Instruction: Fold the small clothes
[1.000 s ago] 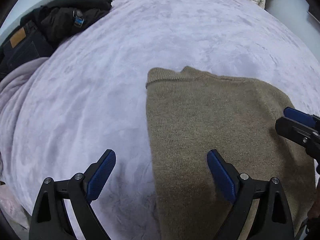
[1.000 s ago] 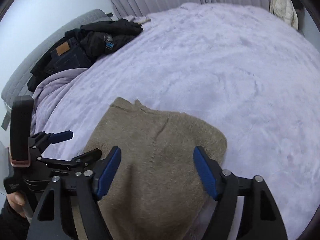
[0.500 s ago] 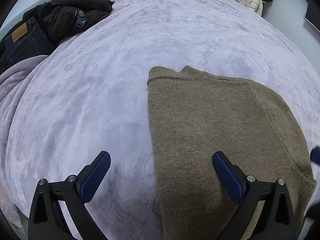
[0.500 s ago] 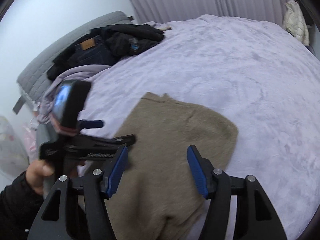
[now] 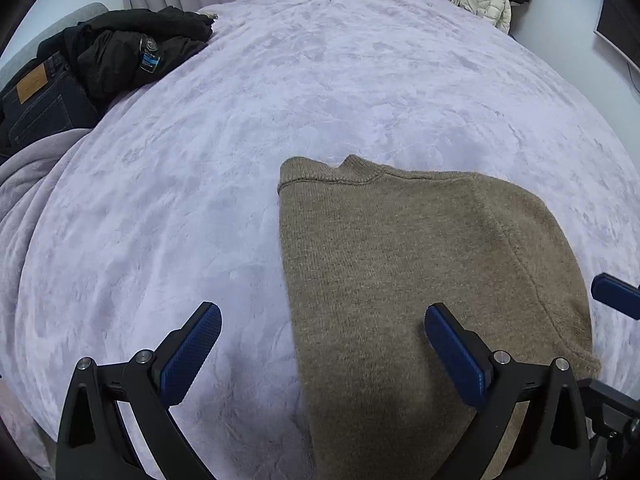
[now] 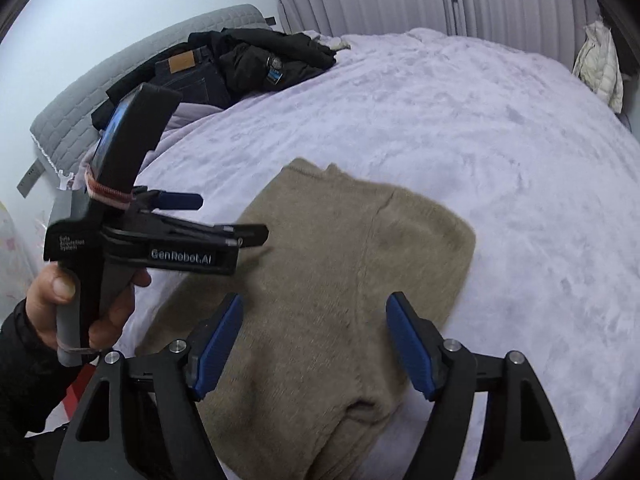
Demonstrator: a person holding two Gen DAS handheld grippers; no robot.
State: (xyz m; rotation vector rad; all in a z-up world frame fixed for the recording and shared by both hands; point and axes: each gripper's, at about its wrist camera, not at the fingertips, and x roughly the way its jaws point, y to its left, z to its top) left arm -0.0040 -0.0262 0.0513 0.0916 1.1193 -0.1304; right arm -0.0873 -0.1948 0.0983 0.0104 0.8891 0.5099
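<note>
Right wrist view: "GenRobot.AI" lettering on left tongs (image 6: 224,220) above sweater (image 6: 340,280)

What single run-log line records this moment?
left tongs: open, empty | right tongs: open, empty | tan sweater: folded, flat on lavender blanket

Both the left hand-held gripper (image 5: 322,354) and right hand-held gripper (image 6: 316,344) hover with jaws spread wide, holding nothing.

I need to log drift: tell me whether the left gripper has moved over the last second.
Yes. In the right wrist view the left gripper has risen off the brown sweater, up toward the dark clothes pile.
</note>
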